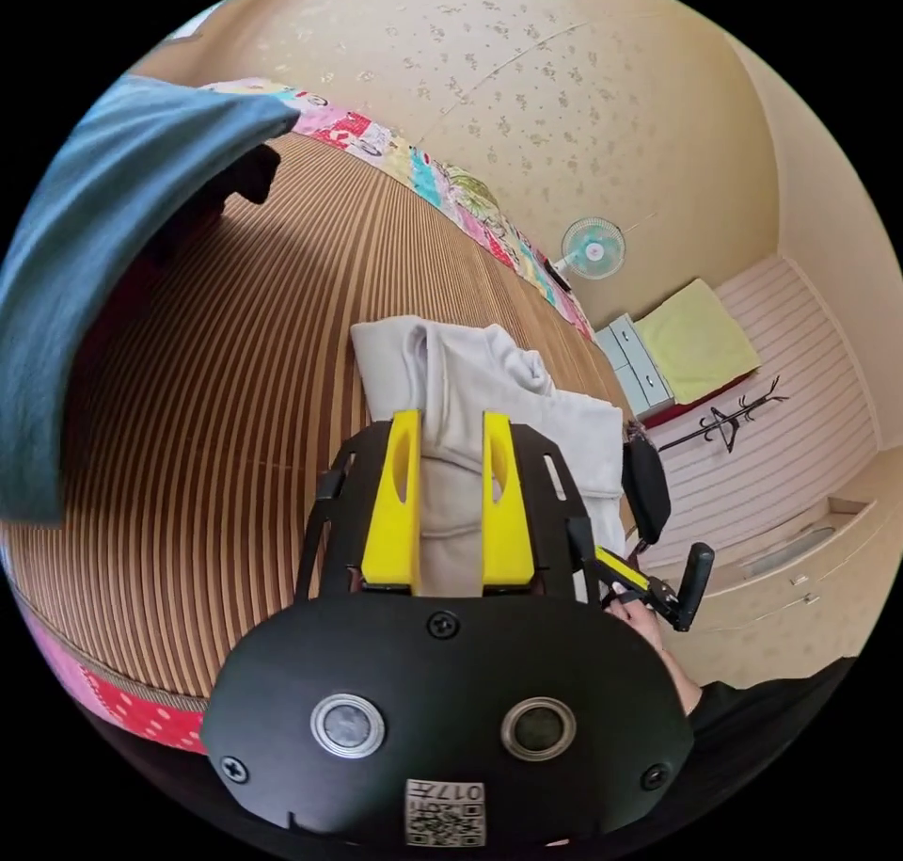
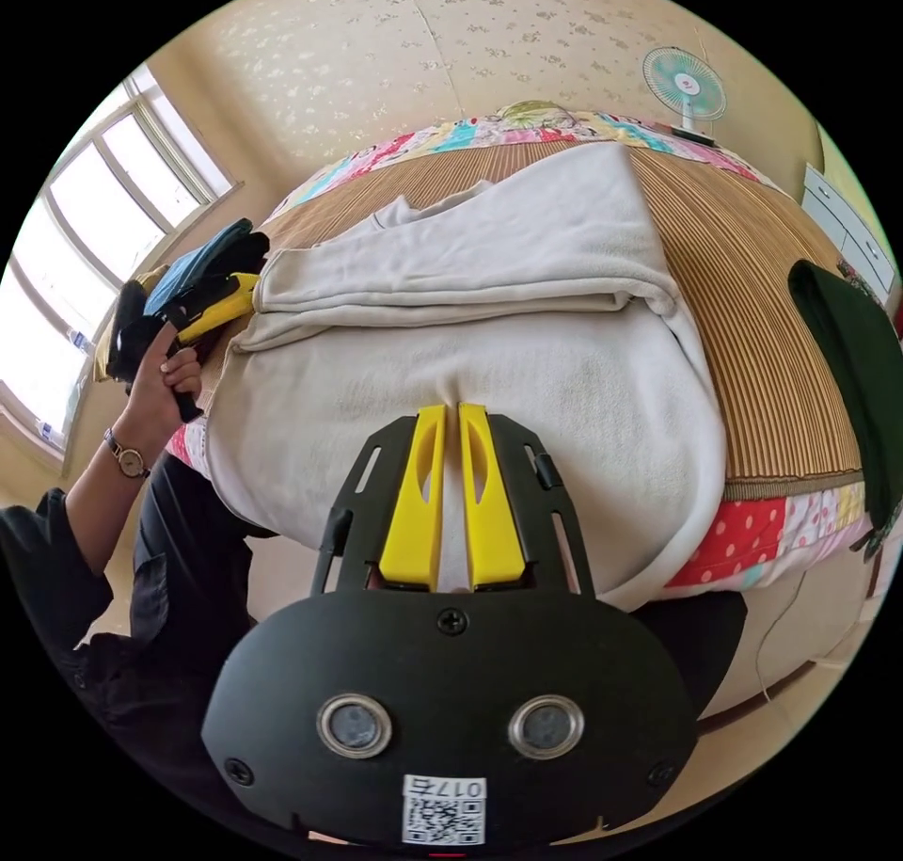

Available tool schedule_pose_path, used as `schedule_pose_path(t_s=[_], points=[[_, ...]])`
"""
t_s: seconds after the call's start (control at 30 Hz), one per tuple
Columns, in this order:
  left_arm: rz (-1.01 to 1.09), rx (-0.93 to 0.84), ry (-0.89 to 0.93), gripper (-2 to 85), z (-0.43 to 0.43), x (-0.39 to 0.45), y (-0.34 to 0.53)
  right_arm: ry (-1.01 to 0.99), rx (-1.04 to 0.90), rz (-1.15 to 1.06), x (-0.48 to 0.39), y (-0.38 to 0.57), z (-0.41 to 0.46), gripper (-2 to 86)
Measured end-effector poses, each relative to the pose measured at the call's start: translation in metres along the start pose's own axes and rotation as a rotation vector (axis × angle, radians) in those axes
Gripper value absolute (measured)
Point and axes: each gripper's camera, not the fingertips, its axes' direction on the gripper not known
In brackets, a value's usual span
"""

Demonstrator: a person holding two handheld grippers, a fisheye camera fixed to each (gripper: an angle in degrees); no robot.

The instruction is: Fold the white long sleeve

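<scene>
The white long sleeve (image 2: 527,353) lies partly folded on the bed's striped mat (image 2: 752,334), one layer doubled over at the far side and its near part hanging over the bed's edge. My right gripper (image 2: 450,409) is shut on the near hem, jaws almost together. My left gripper (image 1: 451,419) pinches a thick bunch of the same garment (image 1: 489,381), and its jaws stand a cloth's width apart. In the right gripper view, the left gripper (image 2: 221,301) is at the garment's left edge, held in a hand. The right gripper (image 1: 649,583) also shows in the left gripper view.
A blue garment (image 1: 94,268) lies on the mat and a dark green one (image 2: 847,353) rests near the bed's edge. A patchwork quilt (image 2: 752,532) lies under the mat. Beyond the bed are a fan (image 1: 593,247), a drawer unit (image 1: 640,362), a coat rack (image 1: 734,419) and a window (image 2: 85,268).
</scene>
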Motion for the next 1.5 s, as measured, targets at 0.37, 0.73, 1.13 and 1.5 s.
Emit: schedule_pose_path(t_s=[0.37, 0.73, 1.13, 1.5], points=[[-0.05, 0.07, 0.125, 4.2, -0.028, -0.011, 0.093, -0.069, 0.076, 0.037, 0.025, 0.019, 0.009, 1.7], [0.246, -0.016, -0.145, 9.3, 0.014, 0.087, 0.18, 0.13, 0.08, -0.011, -0.006, 0.019, 0.024, 1.9], [0.457, -0.247, -0.558, 0.8, 0.139, 0.168, 0.139, 0.162, -0.126, -0.044, -0.009, -0.049, 0.057, 1.9], [0.556, -0.103, -0.778, -0.8, 0.203, 0.199, 0.134, 0.312, -0.072, -0.051, -0.03, -0.093, 0.102, 1.9]])
